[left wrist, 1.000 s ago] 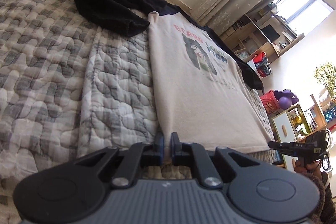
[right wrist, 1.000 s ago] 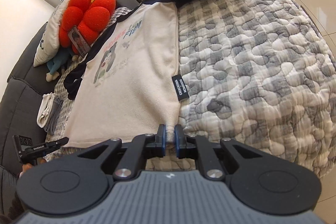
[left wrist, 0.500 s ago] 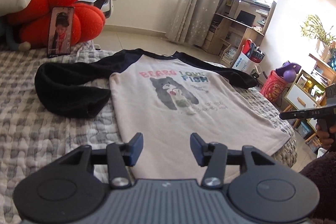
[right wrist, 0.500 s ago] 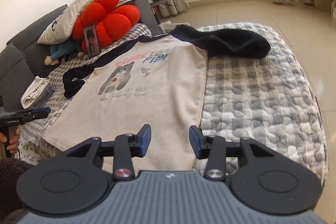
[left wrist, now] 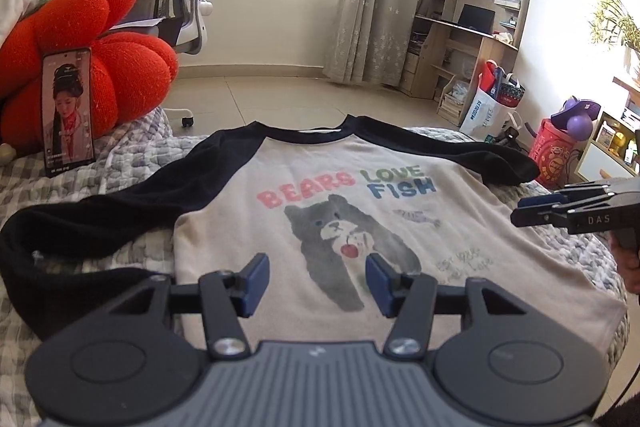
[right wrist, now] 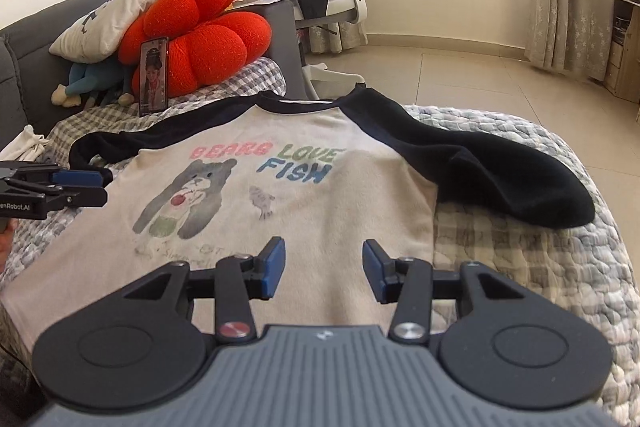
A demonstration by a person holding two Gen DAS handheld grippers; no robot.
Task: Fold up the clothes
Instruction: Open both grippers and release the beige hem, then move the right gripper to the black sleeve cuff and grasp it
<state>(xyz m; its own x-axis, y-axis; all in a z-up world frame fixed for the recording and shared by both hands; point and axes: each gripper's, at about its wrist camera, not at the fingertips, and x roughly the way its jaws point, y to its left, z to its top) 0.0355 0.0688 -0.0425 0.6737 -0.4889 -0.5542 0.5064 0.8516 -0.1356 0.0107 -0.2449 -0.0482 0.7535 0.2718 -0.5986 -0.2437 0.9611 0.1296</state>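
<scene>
While the shirt [left wrist: 360,219] lies flat on the checked quilt [right wrist: 520,259], front side up, both claws hang above its bottom edge with nothing in them. The left gripper [left wrist: 316,285] has its blue pads partly apart, about half way, and only bare cloth shows between them. The right gripper [right wrist: 324,269] looks the same: pads apart, not pinching anything.

This shirt has a cream body with a bear and the words "BEARS LOVE FISH", and two long black sleeves. One black sleeve [right wrist: 500,179] lies bunched out to one side, the other sleeve [right wrist: 120,143] stretches the other way. A red cushion [left wrist: 100,67] and a phone [left wrist: 68,111] leaning on it sit past the collar.

I think the shirt is light and very soft, a bit fuzzy. It will bend and sag when lifted, and it will not slip much on the quilt. It cannot break. A good place to hold it is right at an edge, like a hem corner, a side seam or a sleeve end, where a claw can pinch both layers together. Grabbing the flat middle would likely pull up only the top layer and make wrinkles.
</scene>
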